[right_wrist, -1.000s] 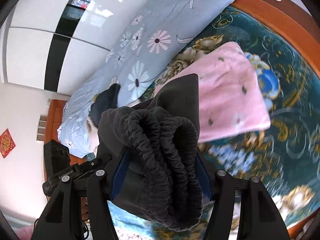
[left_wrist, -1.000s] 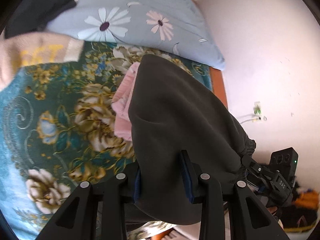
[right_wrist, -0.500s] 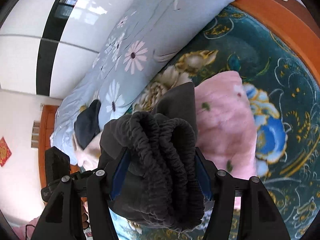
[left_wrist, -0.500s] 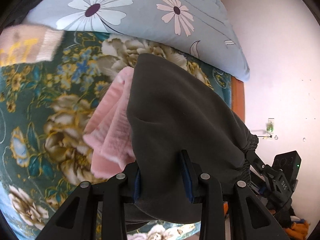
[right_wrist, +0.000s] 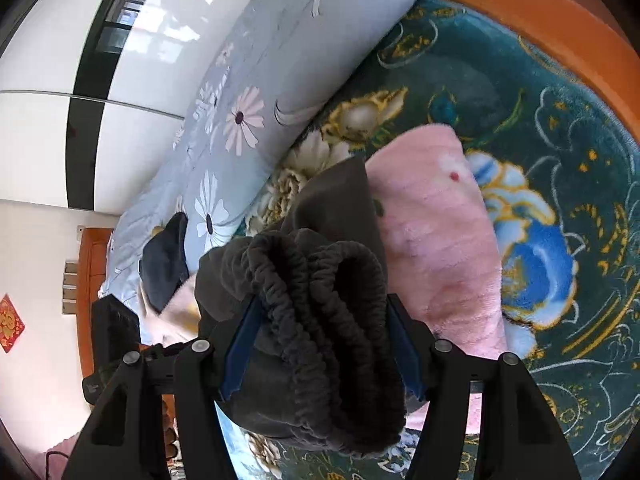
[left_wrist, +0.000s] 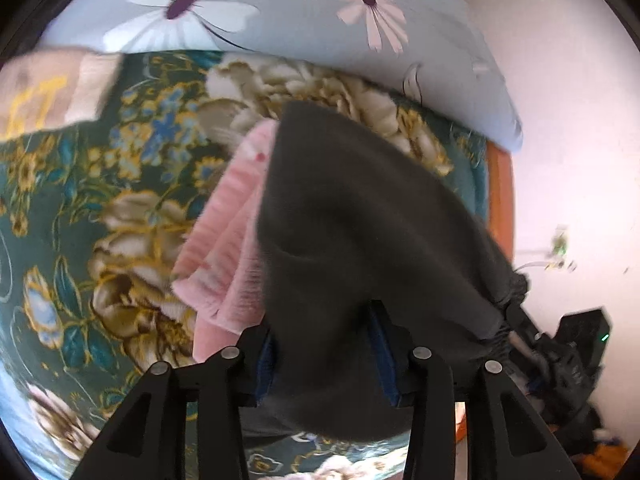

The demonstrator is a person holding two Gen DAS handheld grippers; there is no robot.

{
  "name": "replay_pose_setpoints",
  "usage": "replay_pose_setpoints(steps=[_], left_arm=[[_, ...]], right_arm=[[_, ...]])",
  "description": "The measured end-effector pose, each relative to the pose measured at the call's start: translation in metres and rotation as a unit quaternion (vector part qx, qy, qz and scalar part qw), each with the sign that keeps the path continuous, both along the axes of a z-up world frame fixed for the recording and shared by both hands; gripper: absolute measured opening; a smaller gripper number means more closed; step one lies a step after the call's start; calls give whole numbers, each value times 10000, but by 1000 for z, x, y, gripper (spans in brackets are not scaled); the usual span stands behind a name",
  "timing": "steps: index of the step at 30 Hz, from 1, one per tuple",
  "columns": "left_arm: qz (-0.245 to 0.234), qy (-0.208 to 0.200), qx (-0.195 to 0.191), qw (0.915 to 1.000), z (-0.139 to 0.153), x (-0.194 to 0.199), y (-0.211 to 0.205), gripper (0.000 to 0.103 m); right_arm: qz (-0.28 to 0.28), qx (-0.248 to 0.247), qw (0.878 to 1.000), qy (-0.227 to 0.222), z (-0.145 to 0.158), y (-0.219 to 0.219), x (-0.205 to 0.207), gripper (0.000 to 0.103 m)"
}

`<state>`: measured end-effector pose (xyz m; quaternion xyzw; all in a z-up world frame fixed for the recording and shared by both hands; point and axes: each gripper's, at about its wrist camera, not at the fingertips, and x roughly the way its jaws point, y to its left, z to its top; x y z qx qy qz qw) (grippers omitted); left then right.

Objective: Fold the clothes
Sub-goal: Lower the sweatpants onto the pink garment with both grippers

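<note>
The left gripper [left_wrist: 326,354] is clamped on a fold of the dark grey trousers [left_wrist: 360,240], its jaws pinching the cloth between the blue pads. The fabric rises from the jaws as a broad, smooth slab and hides most of the middle of the left wrist view. The right gripper [right_wrist: 320,344] pinches the same trousers [right_wrist: 316,292] at the gathered elastic waistband, which bunches in thick ridged loops between its jaws and spills over the front of them.

The trousers are held up between the two grippers, above a folded pink garment [right_wrist: 436,248] that lies on the bedspread [right_wrist: 560,140] (teal, with large cream and blue flowers). In the left wrist view the pink garment [left_wrist: 228,248] shows just to the left of the dark cloth, its layered edges stacked. Whether the trousers touch it cannot be told.

A pale blue pillow [left_wrist: 280,12] printed with daisies runs along the far side of the bed. A beige piece of clothing [left_wrist: 52,92] with yellow lettering lies at the left edge of that view, blurred. From the right wrist, a dark navy garment [right_wrist: 166,260] rests against the pillow [right_wrist: 256,100], and the orange wooden bed frame [right_wrist: 540,20] curves along the upper right.
</note>
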<state>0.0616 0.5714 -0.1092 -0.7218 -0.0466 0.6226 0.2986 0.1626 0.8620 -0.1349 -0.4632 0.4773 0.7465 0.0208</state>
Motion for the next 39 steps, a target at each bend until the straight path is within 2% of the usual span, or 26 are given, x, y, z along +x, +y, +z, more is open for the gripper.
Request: replay_pose_setpoints(steps=[2,5,7,9,12,16,20,22,25,27,31,34,39], left_arm=[[73,157,136,9998,18,-3,-9,47],[-258,513,408,9975,42,3,2,47],[-501,755,592,9941,58,8,11,47],[-822,924,607,9905,61,11,28,47],[-967,980,433,9895,46,5,51,47],[-667,638,-1,9957,5,-12,60,47],[-659,540,-159,9962,-9,-11,62,47],[-669,535,-49,9963,-1,-9,58,47],[-702,552,237,9957,20,-5,45,47],[-786,737,430,9933,40,3,29,47],[-1081,1080,366,9876,50,39,3,47],[-1213,1151,159,9858,37,57,-3,48],[-1097,1210,-346,9860,-4,61,3,48]], right_arm=[[-21,203,9997,148,15,3,6,64],[-46,523,9979,373,37,8,16,64],[274,475,9967,596,45,-4,12,64],[676,405,9943,713,44,-20,3,64],[921,570,9923,596,29,-33,-19,64],[701,533,9959,203,-2,-23,-41,63],[572,341,9978,52,-24,-18,-45,63],[612,404,9973,48,-19,-20,-43,63],[719,667,9948,271,7,-28,-29,63],[731,816,9929,466,23,-35,-13,63],[716,886,9919,557,35,-53,17,63],[884,1044,9897,429,27,-67,20,63],[1005,1120,9884,190,1,-72,7,63]])
